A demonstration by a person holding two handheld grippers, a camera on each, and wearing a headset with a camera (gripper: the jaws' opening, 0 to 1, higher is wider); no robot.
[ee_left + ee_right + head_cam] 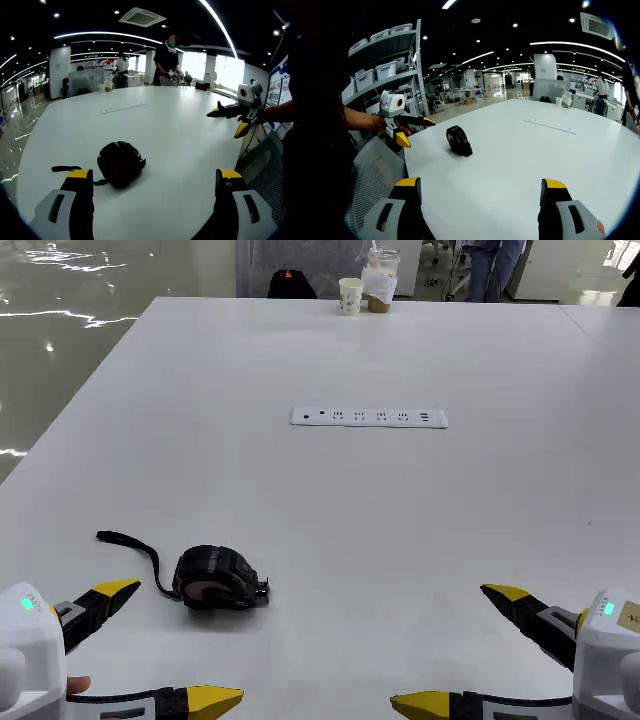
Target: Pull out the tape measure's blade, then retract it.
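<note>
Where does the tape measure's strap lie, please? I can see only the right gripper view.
Observer: The head view shows the black strap stretched over the table from the tape measure, on the side away from the right gripper.
Operator: Thank you. Is any blade out?
Observer: None that I can see. Only the end hook shows at the case, pointing toward the right gripper's side.
Operator: And how is the left gripper placed?
Observer: The left gripper has its jaws wide apart. In its own view the tape measure lies ahead between them, nearer that view's left jaw.
</note>
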